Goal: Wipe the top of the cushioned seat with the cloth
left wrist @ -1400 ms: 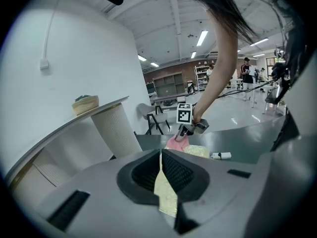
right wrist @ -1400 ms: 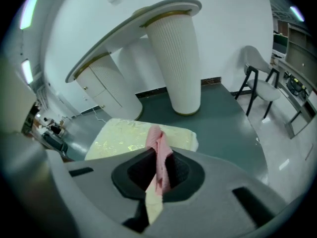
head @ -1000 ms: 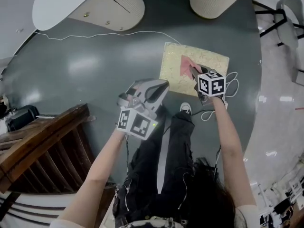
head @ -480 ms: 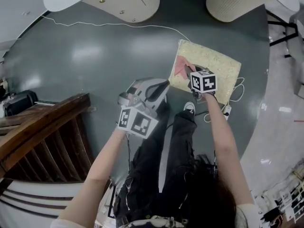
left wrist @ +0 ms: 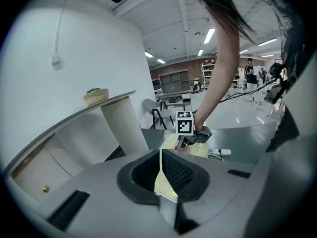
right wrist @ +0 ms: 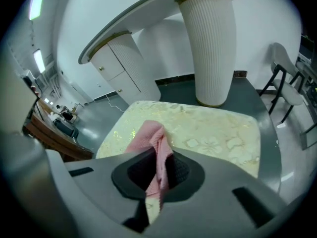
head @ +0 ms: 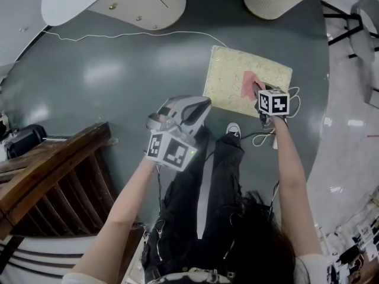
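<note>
Right gripper, jaws clamped on the pink cloth, holds it against the seat beneath for wiping; left gripper, jaws seemingly closed on nothing, hangs spare well behind.

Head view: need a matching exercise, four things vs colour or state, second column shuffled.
Things:
1. cloth
2. cushioned seat
3. left gripper
4. right gripper

Colour or state:
A. shut, empty, held off the seat
B. pale yellow, patterned
C. pink, lying on the seat top
D. shut on the cloth

Pairs: 1-C, 2-B, 3-A, 4-D
</note>
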Demonstrator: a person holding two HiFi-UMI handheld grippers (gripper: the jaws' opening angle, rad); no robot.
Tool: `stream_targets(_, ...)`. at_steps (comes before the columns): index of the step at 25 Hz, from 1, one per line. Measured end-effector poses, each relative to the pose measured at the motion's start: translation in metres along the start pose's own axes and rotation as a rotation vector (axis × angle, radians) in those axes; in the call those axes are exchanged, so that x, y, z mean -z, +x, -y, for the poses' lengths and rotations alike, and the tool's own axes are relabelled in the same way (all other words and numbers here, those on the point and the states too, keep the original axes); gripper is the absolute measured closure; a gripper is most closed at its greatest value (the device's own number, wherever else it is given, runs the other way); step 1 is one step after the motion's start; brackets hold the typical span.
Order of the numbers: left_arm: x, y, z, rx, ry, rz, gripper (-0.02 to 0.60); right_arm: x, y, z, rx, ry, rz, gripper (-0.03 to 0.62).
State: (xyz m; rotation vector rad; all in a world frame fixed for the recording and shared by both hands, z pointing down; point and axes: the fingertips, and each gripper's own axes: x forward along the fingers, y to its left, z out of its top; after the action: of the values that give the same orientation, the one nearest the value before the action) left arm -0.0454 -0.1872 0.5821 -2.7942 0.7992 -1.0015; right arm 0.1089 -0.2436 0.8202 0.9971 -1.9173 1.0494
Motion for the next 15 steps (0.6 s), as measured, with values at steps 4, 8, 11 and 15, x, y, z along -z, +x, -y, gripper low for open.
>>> stream_targets(4,-0.013,0.013,0.008,0.035,0.024,0.015,0.568,0.020,-0.025,0.047,0.070,0.073,0.003,0.585)
stream_targets(8,-0.024,0.024,0.015,0.067,0.043,0.023,0.568,0.036,-0.049,0.087,0.132,0.144,0.016,0.585)
stream_targets(11,-0.030,0.030,0.021,0.087,0.053,0.026,0.568,0.048,-0.065,0.111,0.171,0.197,0.024,0.585)
stream_targets(15,-0.035,0.038,0.028,0.105,0.059,0.032,0.568,0.070,-0.081,0.138,0.235,0.235,-0.007,0.585)
